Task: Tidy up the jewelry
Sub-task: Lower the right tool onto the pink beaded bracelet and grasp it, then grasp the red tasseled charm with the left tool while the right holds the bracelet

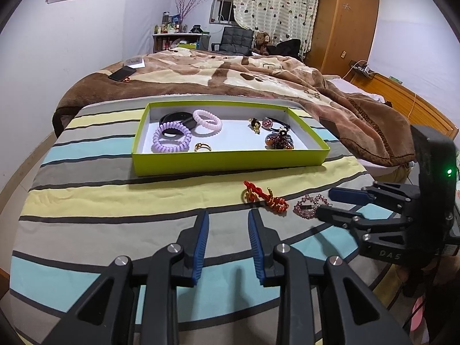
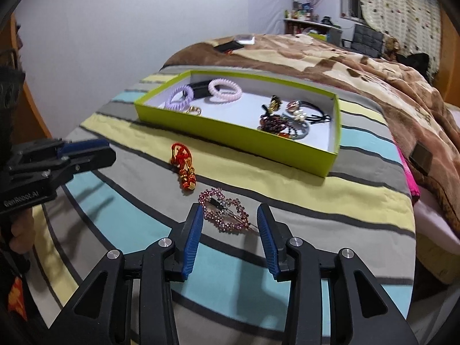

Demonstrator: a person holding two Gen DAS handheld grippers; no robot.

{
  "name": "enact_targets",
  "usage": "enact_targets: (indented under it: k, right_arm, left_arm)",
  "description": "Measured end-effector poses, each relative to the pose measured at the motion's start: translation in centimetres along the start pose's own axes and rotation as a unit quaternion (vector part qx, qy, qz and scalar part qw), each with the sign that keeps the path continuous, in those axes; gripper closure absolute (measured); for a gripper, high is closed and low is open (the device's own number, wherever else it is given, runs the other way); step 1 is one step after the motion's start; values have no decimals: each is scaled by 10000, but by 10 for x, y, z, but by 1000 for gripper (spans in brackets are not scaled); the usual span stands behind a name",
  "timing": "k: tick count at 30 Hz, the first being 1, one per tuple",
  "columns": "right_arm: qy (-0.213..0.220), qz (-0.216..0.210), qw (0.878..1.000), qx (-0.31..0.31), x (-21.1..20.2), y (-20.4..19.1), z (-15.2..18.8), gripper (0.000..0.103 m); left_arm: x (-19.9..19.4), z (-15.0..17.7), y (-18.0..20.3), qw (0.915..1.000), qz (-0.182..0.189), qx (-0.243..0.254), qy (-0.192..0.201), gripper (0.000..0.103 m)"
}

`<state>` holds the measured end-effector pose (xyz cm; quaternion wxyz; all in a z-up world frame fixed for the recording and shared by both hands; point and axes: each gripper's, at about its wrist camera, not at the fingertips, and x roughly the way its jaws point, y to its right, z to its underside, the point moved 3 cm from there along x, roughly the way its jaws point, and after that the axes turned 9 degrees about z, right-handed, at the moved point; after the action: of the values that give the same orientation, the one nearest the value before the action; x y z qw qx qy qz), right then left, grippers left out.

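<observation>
A pink beaded heart hair clip lies on the striped bedspread, between and just ahead of the blue fingertips of my right gripper. That gripper is open and its pads do not press the clip. Left of the clip lies a red knotted ornament with gold beads. Behind both stands a lime-green box holding a purple coil hair tie, a pink coil tie, a black band, a gold ring and beaded pieces. My left gripper hovers open and empty, short of the ornament.
A brown plush blanket covers the bed behind the box, with a black phone and a small white box on it. The bedspread's edge drops off at the left and right. A wooden wardrobe stands at the far right.
</observation>
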<state>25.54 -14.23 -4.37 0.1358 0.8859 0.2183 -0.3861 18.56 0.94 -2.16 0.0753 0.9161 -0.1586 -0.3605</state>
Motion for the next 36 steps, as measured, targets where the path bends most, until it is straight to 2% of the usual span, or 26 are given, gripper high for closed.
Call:
enact_targets:
  k: [6, 10, 13, 14, 26, 33, 36]
  right_arm:
    - [-211, -11, 9983, -535, 14, -10, -2, 63]
    - [-219, 16, 9982, -553, 15, -9, -1, 63]
    - [-213, 85, 9985, -493, 12, -8, 1, 71]
    - [-210, 127, 9985, -490, 12, -9, 1, 82]
    - [-196, 309, 9993, -16, 0, 4, 9, 82]
    - [-183, 287, 9992, 206, -4, 13, 11, 82]
    - [-174, 296, 9991, 262, -4, 15, 11, 82]
  left_arm:
    - [7, -2, 0, 10000, 39, -3, -59, 71]
    - [12, -3, -1, 9999, 66, -27, -111, 71]
    - [17, -5, 0, 9998, 82, -47, -155, 70]
    - [18, -5, 0, 9998, 91, -49, -167, 70]
    - [46, -10, 10, 9984, 265, -262, -435, 67]
    - [68, -16, 11, 9962, 262, -572, -607, 62]
    - [73, -18, 15, 9967, 146, -532, -589, 62]
